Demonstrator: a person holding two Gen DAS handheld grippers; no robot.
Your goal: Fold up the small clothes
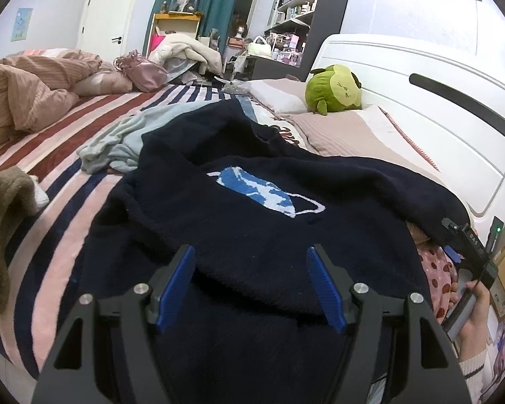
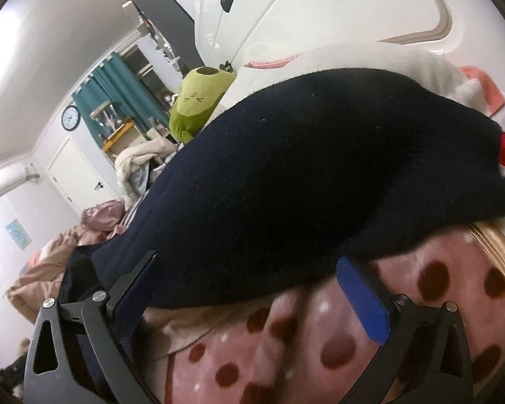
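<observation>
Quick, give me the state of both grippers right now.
Left gripper: open, its pads either side of a fold of the navy sweater, not pressing.
Right gripper: wide open, holding nothing.

The dark navy knitted sweater (image 1: 252,208) is thick cloth, fuzzy and matt, with a blue and white woven picture (image 1: 262,192). Under it, the striped bed cover (image 1: 70,181) looks soft and a bit furry. The pink cloth with brown dots (image 2: 320,343) looks smooth and fleecy. The green plush toy (image 1: 331,92) is short, soft fur. The white headboard (image 1: 421,67) is hard, smooth and a little shiny. The left gripper (image 1: 250,286) has matt black arms, shiny silver metal screws and ribbed blue pads (image 1: 176,282).
</observation>
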